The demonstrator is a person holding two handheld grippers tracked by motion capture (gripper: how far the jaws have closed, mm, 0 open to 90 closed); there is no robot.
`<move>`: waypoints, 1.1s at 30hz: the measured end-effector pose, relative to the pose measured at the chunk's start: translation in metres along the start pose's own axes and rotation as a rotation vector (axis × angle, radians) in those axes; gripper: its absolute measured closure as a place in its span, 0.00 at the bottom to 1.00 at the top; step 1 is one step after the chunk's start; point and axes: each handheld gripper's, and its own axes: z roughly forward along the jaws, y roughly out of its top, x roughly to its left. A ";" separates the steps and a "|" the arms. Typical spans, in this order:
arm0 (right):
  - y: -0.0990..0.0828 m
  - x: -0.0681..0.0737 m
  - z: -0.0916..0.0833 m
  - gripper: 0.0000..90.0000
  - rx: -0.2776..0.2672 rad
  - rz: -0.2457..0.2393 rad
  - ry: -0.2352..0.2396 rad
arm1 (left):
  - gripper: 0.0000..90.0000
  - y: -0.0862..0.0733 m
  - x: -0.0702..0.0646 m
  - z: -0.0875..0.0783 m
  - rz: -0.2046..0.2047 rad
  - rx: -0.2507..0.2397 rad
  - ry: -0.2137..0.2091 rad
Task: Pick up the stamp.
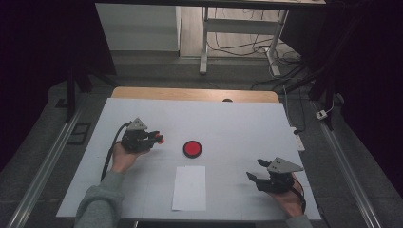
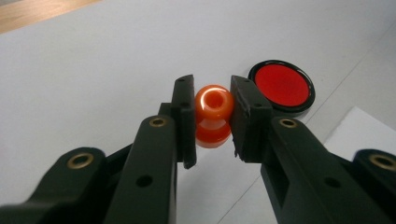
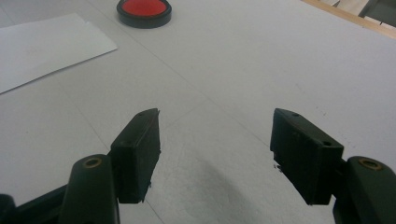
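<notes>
A glossy orange bead (image 2: 213, 115), shaped like two stacked balls with a hole on top, sits clamped above the bench's left half.

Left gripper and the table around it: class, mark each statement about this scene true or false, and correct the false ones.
1. The left gripper is shut on an orange bead. True.
2. The right gripper holds the sheet of paper. False: its jaws stand open with nothing between them.
3. The red disc with a black rim lies on the white table cover. True.
4. The paper covers the red disc. False: the paper lies nearer the person, apart from it.
5. The bead has a hole through it. True.
</notes>
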 end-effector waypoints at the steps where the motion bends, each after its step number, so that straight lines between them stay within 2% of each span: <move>1: 0.000 0.000 0.000 0.36 -0.001 0.000 0.002 | 0.80 0.001 0.000 -0.001 0.001 0.001 -0.004; 7: 0.000 0.000 0.000 0.36 0.002 0.000 0.004 | 0.80 0.004 -0.006 -0.001 0.029 0.019 -0.002; 17: -0.001 0.000 0.000 0.36 0.007 0.000 0.002 | 0.80 0.006 -0.012 -0.002 0.029 0.010 -0.039; 33: -0.001 0.000 0.000 0.36 0.012 -0.001 -0.004 | 0.80 0.010 -0.022 -0.011 0.030 -0.016 -0.099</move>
